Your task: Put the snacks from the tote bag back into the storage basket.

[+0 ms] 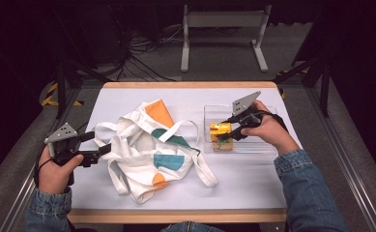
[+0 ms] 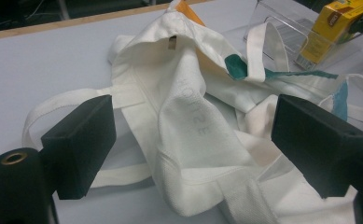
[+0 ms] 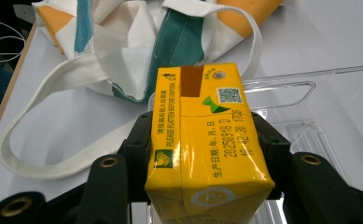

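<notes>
Clamping a yellow carton [image 3: 207, 149] printed with a date and a code square, as its own view shows, the right tool [image 1: 230, 129] hovers over the clear tray [image 1: 263, 145]; the left tool [image 1: 102, 149], jaws apart, meets the crumpled white tote bag [image 1: 151, 150] mid-surface [image 1: 253, 183].

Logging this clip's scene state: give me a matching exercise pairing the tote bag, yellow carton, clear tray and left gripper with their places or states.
Things:
1. tote bag
2. yellow carton
3. clear tray
4. left gripper

States:
A. open, jaws either side of white fabric
B. crumpled at the table's middle
C. clamped in the right gripper
D. standing at the table's right side

Pairs: 1-B, 2-C, 3-D, 4-A
</notes>
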`<state>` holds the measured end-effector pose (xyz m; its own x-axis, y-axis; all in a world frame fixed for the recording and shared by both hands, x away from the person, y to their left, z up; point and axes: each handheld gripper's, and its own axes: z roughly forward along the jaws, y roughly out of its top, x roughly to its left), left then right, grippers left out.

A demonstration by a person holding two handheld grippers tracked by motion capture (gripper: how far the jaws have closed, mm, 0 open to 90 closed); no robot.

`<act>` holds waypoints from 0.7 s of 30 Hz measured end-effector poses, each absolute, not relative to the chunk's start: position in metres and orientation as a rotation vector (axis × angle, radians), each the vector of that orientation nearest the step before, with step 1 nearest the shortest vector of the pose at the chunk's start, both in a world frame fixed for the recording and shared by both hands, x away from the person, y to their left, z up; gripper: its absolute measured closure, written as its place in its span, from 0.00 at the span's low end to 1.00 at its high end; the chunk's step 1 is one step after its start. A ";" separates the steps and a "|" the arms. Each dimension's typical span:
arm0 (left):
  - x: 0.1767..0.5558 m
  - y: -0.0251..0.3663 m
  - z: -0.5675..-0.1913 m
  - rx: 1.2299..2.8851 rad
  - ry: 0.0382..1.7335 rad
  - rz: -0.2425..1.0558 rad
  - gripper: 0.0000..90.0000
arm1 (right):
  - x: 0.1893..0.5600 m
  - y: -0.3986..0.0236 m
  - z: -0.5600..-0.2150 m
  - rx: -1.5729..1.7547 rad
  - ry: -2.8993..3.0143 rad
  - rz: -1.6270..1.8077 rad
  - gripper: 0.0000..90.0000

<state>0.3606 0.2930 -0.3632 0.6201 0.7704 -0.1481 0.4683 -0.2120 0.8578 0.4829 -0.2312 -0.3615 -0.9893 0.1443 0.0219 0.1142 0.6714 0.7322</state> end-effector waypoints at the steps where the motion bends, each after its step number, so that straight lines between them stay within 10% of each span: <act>1: 0.361 0.293 -0.363 1.861 0.992 0.385 0.16 | 0.483 -0.231 -0.361 0.220 2.837 1.239 0.57; 21: 0.362 0.289 -0.365 1.868 0.991 0.378 0.16 | 0.479 -0.242 -0.361 0.242 2.868 1.180 0.56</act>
<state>0.3616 0.2894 -0.3647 0.6227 0.7679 -0.1502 0.4727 -0.2163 0.8542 0.4794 -0.2421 -0.3608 -0.9874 0.1550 0.0311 0.1320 0.7000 0.7018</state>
